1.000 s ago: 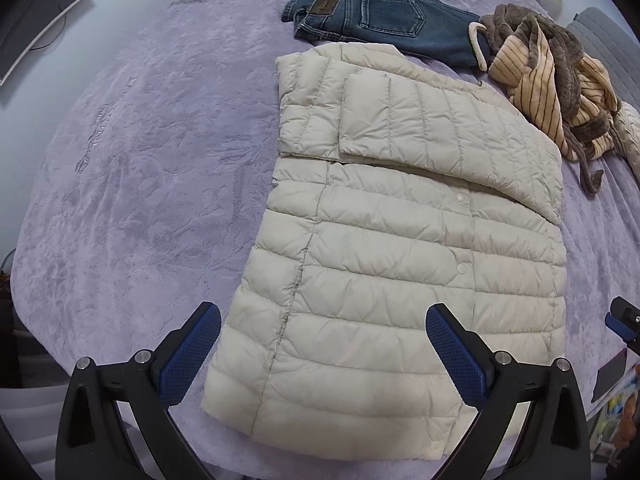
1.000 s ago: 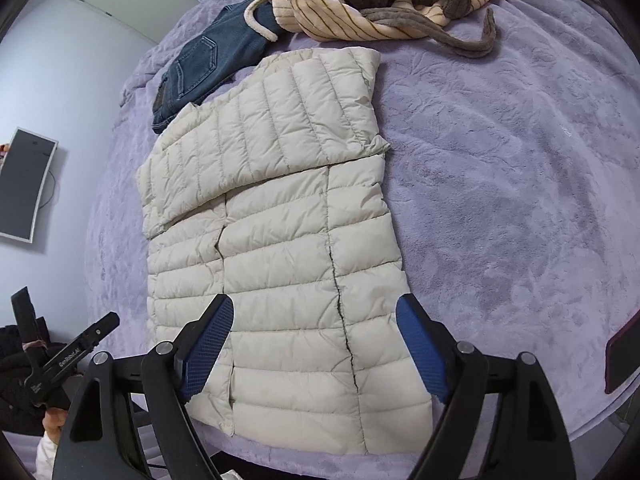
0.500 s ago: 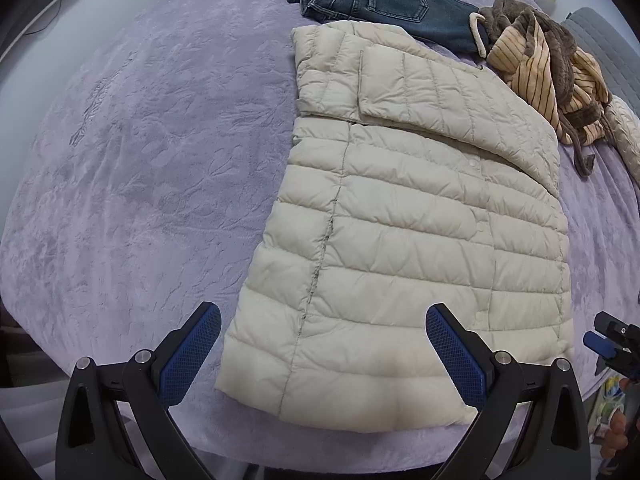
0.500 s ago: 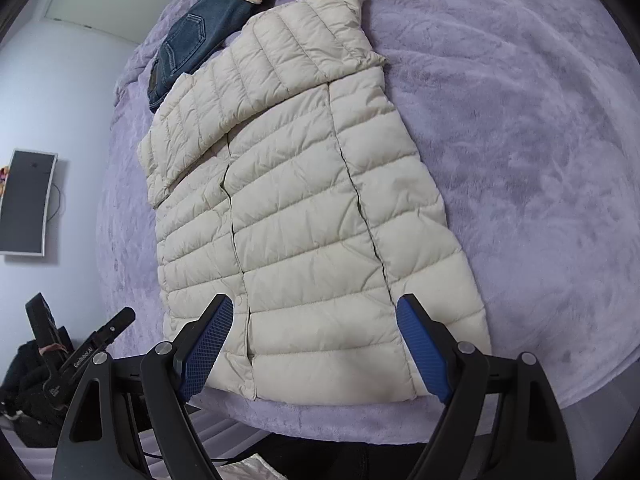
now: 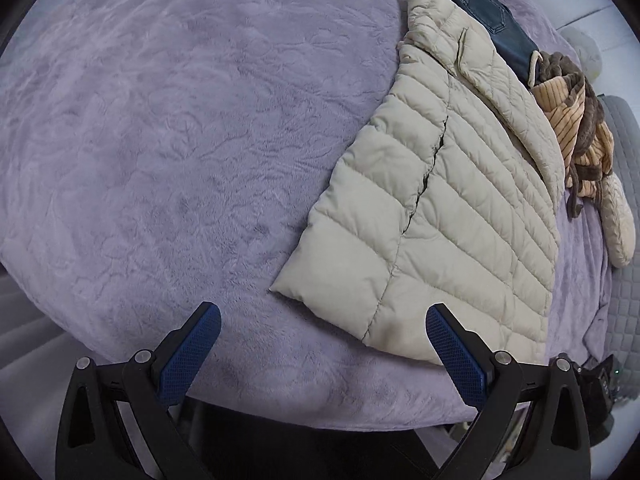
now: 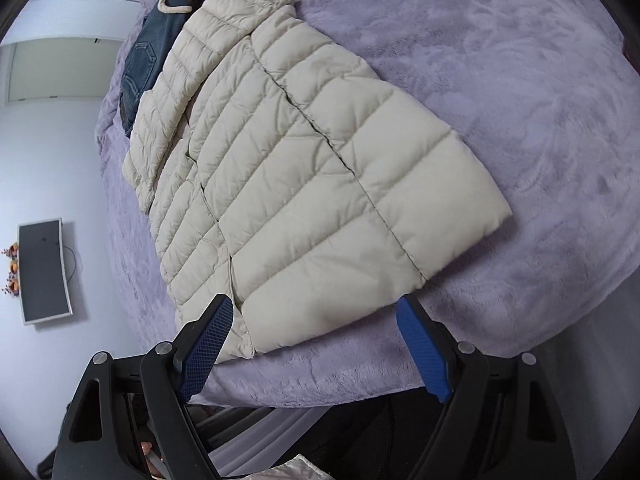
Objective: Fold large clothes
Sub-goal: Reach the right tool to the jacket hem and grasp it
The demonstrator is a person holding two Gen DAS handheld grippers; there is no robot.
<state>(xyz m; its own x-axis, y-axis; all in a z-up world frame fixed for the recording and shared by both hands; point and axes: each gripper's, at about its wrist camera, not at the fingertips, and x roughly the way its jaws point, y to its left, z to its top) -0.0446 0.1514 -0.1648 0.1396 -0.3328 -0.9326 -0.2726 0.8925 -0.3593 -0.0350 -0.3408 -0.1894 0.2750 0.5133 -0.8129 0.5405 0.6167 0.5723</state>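
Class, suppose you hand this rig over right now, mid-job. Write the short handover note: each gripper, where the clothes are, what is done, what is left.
Left gripper: open, empty, above the blanket just off the jacket's near hem corner.
Right gripper: open, empty, straddling the jacket's near hem, not gripping.
Jacket: flat on the blanket, hem towards you, both sleeves folded in across the chest.
Jeans and a striped garment lie past the collar, unfolded.
Done: sleeves in.
Left: probably grip both hem corners and fold the hem up to the collar, then do the other clothes.
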